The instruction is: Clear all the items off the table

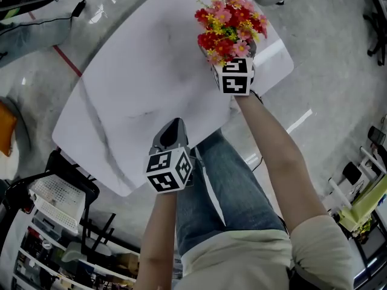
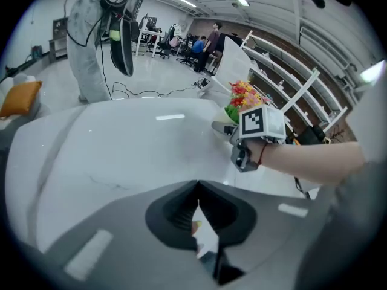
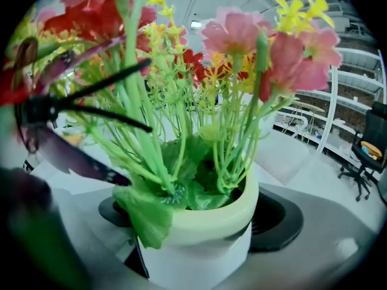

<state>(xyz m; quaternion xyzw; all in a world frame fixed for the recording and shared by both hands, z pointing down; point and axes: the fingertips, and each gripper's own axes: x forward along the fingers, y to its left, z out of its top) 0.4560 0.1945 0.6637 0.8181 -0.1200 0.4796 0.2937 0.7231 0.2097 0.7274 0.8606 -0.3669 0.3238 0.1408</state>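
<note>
Head view | 1 flower pot point(image 1: 228, 26), right tongs point(image 1: 233, 58) gripping | 1 table point(image 1: 139, 83)

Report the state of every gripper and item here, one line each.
right gripper: shut on the flower pot.
flower pot: upright, clamped at its sides.
left gripper: shut, empty, over the table edge.

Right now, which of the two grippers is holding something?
The right gripper, shut on the flower pot. The left gripper is shut too, but with nothing between its jaws.
</note>
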